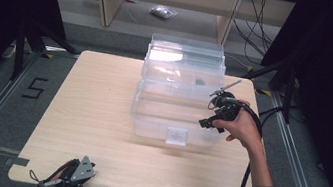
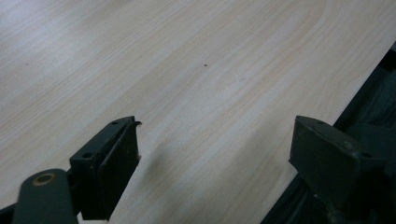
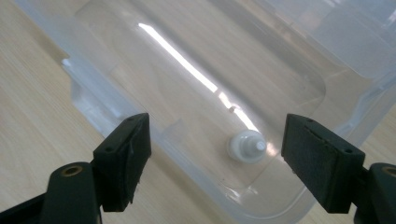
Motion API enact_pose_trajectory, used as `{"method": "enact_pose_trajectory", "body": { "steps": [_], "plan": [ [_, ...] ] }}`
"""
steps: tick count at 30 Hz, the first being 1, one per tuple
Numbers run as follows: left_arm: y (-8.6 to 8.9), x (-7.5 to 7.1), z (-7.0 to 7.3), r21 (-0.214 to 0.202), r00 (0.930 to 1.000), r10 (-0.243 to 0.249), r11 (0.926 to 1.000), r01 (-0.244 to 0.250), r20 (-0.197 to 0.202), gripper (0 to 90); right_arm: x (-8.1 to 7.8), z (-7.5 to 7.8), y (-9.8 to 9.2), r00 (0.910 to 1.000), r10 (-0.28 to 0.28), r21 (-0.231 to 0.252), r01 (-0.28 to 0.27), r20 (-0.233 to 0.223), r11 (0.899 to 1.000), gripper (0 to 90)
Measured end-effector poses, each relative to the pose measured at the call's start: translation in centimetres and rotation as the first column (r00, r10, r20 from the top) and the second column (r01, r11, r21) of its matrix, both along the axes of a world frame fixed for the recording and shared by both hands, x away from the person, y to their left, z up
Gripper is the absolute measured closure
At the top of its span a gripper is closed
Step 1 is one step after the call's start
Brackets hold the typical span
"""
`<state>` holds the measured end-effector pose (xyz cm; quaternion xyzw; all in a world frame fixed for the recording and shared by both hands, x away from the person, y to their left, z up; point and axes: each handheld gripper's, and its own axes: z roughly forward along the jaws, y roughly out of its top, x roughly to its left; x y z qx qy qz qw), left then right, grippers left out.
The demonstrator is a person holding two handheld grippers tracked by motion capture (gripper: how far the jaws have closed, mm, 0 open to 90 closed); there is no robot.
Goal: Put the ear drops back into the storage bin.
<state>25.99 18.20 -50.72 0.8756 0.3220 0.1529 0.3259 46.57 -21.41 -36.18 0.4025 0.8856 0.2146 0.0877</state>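
On the wooden counter (image 1: 100,113) sat a big clear plastic box (image 1: 179,95) with its lid tipped up at the back. Down at the bottom of the box lay a small white cap (image 3: 246,147), near one corner. The right hand-held gripper (image 1: 211,122) hung over the box's right side, and its jaws stood wide apart with nothing between them. The cap lay below them, between the two jaws in the right gripper view. The left hand-held gripper (image 2: 215,154) waited at the near edge of the counter, and its jaws were wide apart too, holding nothing.

The cap looked very light, hard and smooth, so it might slip or roll away. A good place to pinch it would be across its round sides. The box looked light and could slide if bumped.
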Motion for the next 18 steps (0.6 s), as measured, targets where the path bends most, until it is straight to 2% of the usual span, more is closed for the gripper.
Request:
{"method": "enact_pose_trajectory", "body": {
  "steps": [1, 4, 5, 6, 9, 10, 13, 15, 16, 17, 18],
  "plan": [
    [0.1, 0.0, 0.1, 0.020, 0.9999, -0.017, 0.9997, 0.017, 0.000, 15.0, -0.2, 0.0, -0.1, 1.0000, 0.002, 0.010, -0.002, 0.009, 1.000, 25.1],
    [0.1, 0.0, 0.1, 0.018, 0.9999, -0.017, 0.9997, 0.017, 0.000, 15.0, -0.9, 0.1, -0.3, 0.9997, -0.001, 0.038, 0.000, 0.023, 0.999, 24.6],
    [0.2, 0.1, 0.1, 0.023, 0.9999, -0.017, 0.9996, 0.017, 0.004, 15.1, -1.1, 0.2, -0.3, 0.9996, 0.004, 0.033, -0.005, 0.029, 0.999, 24.3],
    [0.0, 0.0, 0.0, -0.009, 0.9999, 0.007, 0.9999, -0.006, 0.010, 15.1, -1.3, 0.2, -0.3, 0.9992, 0.007, 0.043, -0.009, 0.040, 0.999, 24.3],
    [0.2, 0.0, 0.1, 0.019, 0.9999, -0.016, 0.9997, 0.016, 0.004, 15.1, -2.0, 0.3, -0.3, 0.9984, 0.011, 0.056, -0.014, 0.056, 0.998, 24.2],
    [0.0, 0.0, 0.0, -0.006, 0.9999, 0.006, 1.0000, -0.006, 0.010, 15.1, -2.5, 0.2, -0.2, 0.9988, -0.006, 0.069, 0.003, 0.050, 0.998, 23.9],
    [0.0, -0.1, -0.1, -0.005, 1.0000, 0.004, 1.0000, -0.004, 0.009, 15.1, -2.8, 0.1, -0.3, 0.9977, 0.026, 0.072, -0.030, 0.063, 0.997, 23.8],
    [0.0, 0.0, 0.0, 0.004, 1.0000, -0.001, 1.0000, 0.001, 0.005, 15.1, -3.3, 0.1, -0.3, 0.9976, 0.019, 0.079, -0.025, 0.067, 0.997, 23.4],
    [0.0, -0.1, 0.0, -0.011, 0.9999, 0.012, 0.9999, -0.011, 0.009, 15.1, -3.4, 0.1, -0.3, 0.9972, 0.026, 0.081, -0.032, 0.069, 0.996, 23.3],
    [0.0, -0.1, 0.0, -0.007, 0.9999, 0.005, 1.0000, -0.005, 0.011, 15.0, -3.7, 0.1, -0.3, 0.9973, 0.027, 0.090, -0.033, 0.069, 0.995, 23.3],
    [0.1, 0.0, 0.1, 0.019, 0.9999, -0.014, 0.9997, 0.014, 0.006, 15.0, -4.1, 0.1, -0.3, 0.9974, 0.008, 0.091, -0.014, 0.072, 0.996, 22.8]
  ]
}}
